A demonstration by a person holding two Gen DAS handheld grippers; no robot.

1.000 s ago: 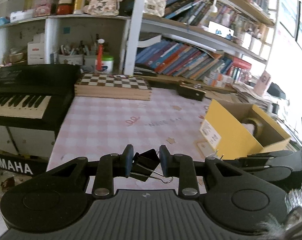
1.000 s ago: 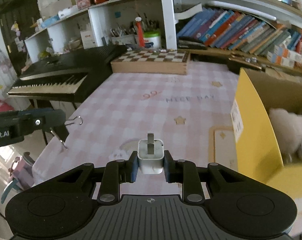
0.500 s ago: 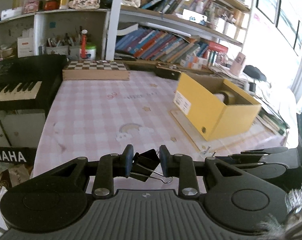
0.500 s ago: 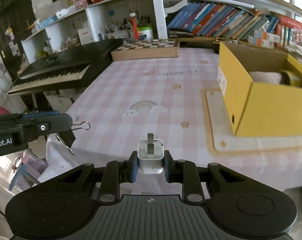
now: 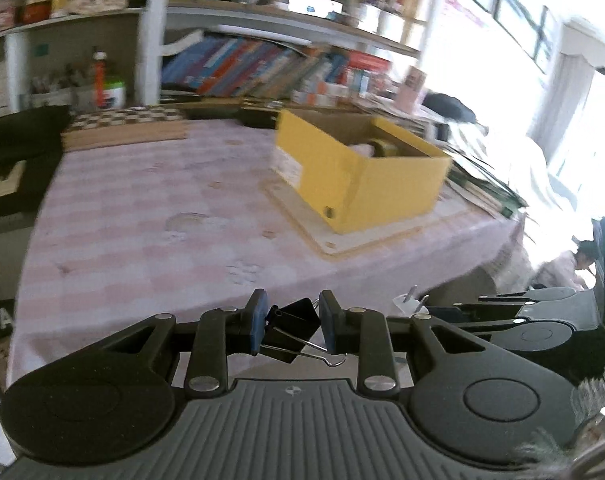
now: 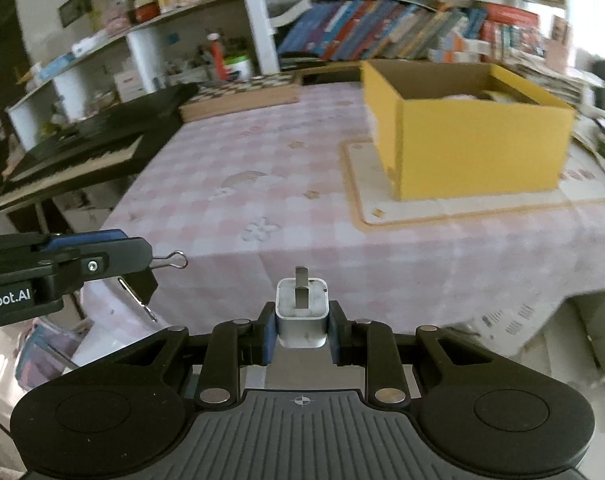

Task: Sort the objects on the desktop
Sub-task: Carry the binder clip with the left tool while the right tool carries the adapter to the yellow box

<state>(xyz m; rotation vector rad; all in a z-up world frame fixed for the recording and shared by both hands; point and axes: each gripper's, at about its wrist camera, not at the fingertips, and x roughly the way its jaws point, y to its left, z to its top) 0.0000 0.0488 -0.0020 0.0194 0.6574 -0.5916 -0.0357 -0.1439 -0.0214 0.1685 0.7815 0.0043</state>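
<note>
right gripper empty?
No, the right gripper is shut on a white plug-in charger cube, prongs pointing forward.

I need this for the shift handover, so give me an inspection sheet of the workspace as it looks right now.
Surface: table under a pink checked cloth; a cream mat lies on it.
Job's things: open yellow box stands on the mat, some items inside; black binder clip and white plug adapter are both held off the table.
Clutter: chessboard box at the far edge.
Grippers: left gripper shut on the binder clip; right gripper shut on the plug adapter.
Cables: nothing seen.
Surroundings: black keyboard beside the table, bookshelves behind; both views blurred.
</note>
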